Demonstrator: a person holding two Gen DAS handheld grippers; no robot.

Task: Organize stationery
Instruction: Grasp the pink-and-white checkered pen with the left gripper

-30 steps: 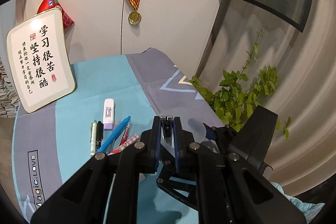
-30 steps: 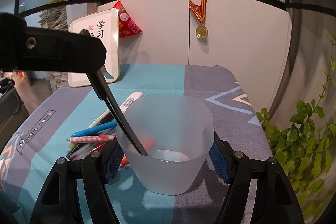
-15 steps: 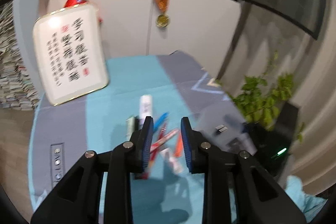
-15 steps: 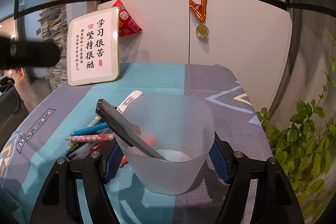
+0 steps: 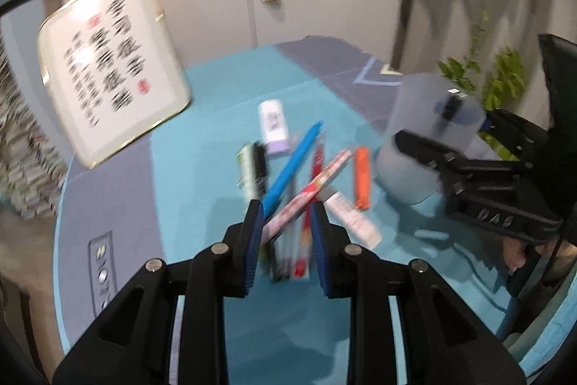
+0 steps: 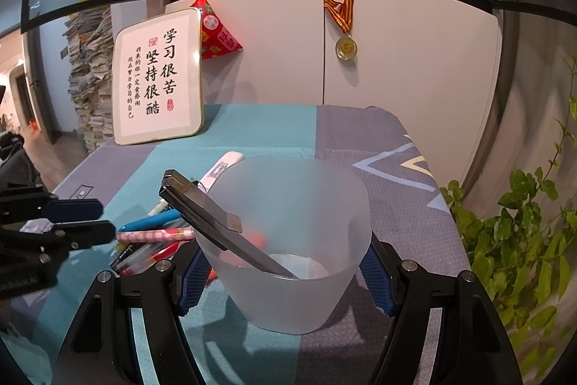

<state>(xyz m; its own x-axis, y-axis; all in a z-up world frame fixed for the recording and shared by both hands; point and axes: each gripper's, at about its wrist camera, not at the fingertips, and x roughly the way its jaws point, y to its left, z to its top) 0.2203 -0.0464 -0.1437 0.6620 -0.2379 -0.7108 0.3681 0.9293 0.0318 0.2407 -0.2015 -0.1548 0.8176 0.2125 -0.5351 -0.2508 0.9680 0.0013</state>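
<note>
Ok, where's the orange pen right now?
Left wrist view: the orange pen lies on the cloth at the pile's right edge, between the pink patterned pen and the frosted cup.

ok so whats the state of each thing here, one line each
frosted cup: upright, clamped in the right gripper
black folding knife: in the cup, leaning on its rim
left gripper: open, empty, jaws just opened, over the pens
pink patterned pen: lying loose on the tablecloth
blue pen: lying loose
framed sign: standing
</note>
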